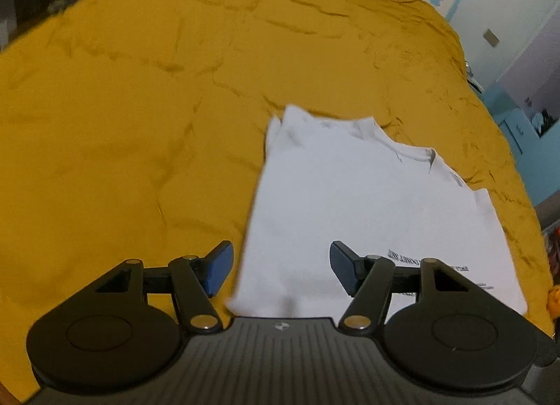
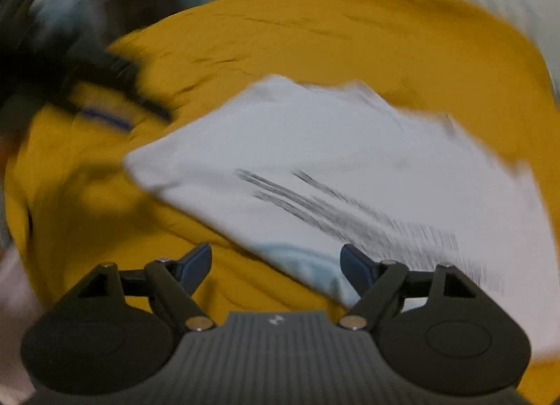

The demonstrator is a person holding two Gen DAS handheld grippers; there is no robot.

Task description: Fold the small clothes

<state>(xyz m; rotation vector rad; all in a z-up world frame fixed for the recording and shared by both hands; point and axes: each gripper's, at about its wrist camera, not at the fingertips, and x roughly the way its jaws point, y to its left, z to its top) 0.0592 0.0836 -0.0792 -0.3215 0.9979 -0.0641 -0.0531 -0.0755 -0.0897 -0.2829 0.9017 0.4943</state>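
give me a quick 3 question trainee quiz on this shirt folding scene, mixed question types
1. True or false: the left tongs are shut on the white t-shirt.
2. Multiple choice: what does the t-shirt lie on? A) a wooden floor B) a mustard yellow bed cover C) a glass table
3. Fill in: the shirt carries lines of black ____ near the edge closest to the left tongs.

Key
1. False: both the left and the right tongs are open, holding nothing.
2. B
3. printed text; it is too blurred to read.
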